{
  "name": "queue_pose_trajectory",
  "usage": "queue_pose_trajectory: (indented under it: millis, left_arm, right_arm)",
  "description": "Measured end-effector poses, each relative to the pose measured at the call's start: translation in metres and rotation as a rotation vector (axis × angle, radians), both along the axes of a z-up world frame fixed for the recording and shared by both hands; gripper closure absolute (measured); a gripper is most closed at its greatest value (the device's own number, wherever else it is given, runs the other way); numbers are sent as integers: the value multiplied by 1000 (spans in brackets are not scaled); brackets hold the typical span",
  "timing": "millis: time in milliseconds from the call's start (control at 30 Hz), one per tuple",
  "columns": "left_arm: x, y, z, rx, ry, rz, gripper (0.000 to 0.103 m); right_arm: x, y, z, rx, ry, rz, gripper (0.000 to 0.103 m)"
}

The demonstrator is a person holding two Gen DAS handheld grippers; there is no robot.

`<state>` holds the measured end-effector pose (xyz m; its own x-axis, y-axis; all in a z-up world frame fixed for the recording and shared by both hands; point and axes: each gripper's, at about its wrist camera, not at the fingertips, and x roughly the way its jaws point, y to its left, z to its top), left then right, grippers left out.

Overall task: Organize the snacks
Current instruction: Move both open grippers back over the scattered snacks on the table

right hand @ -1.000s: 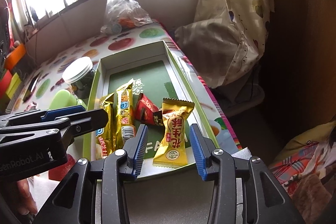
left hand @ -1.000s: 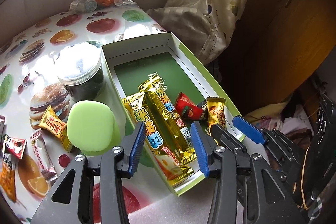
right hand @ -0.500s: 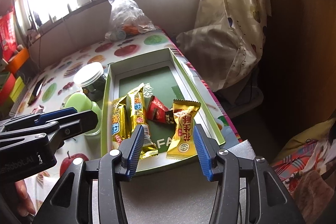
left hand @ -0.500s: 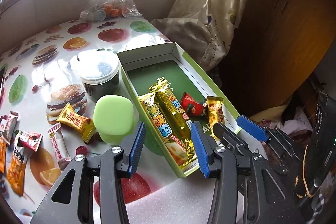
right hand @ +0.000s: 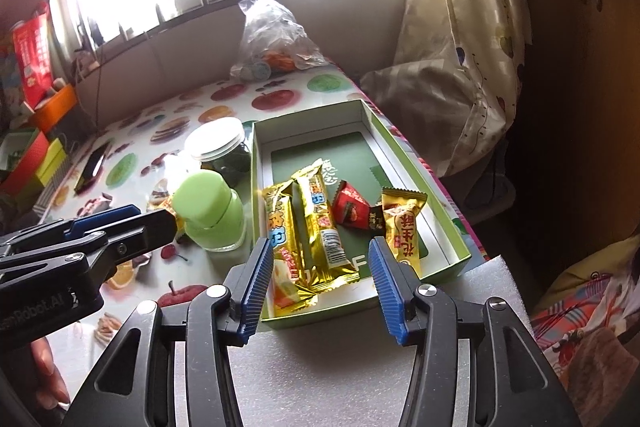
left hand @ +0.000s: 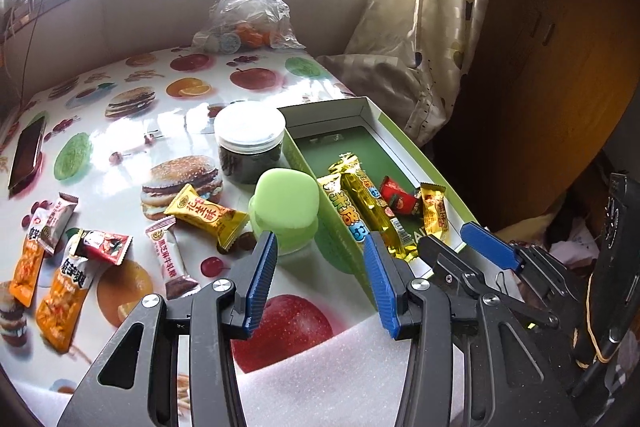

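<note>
Claws first: the right claw [right hand: 316, 281] has just been opening its jaws and now stands apart with nothing between the blue pads, hanging above the near end of the green box [right hand: 460, 251]. The left claw [left hand: 320, 281] is parted too and grips nothing, poised over the table [left hand: 120, 131] just beside the box's near corner. Inside the box lie two gold snack bars [right hand: 310, 227], a red wrapped sweet [right hand: 352, 209] and a yellow peanut candy [right hand: 402, 223], side by side at the near end. Just left of the box stand a green-lidded jar [left hand: 286, 205] and a dark jar [left hand: 250, 147]. Further left, loose snack packets [left hand: 206, 217] lie scattered on the fruit-patterned cloth, with a phone [left hand: 26, 153] near the far edge.
</note>
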<state>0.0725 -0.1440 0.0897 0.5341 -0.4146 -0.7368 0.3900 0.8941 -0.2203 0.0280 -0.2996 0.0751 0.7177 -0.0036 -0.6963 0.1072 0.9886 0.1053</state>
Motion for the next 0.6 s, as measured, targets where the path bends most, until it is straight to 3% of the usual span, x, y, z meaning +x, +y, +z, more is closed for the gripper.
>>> queue_pose_trajectory:
  millis: [600]
  left_arm:
    - [-9,81,-17,50,-8,110,57]
  right_arm:
    - [7,67,3,1,-16,173,54]
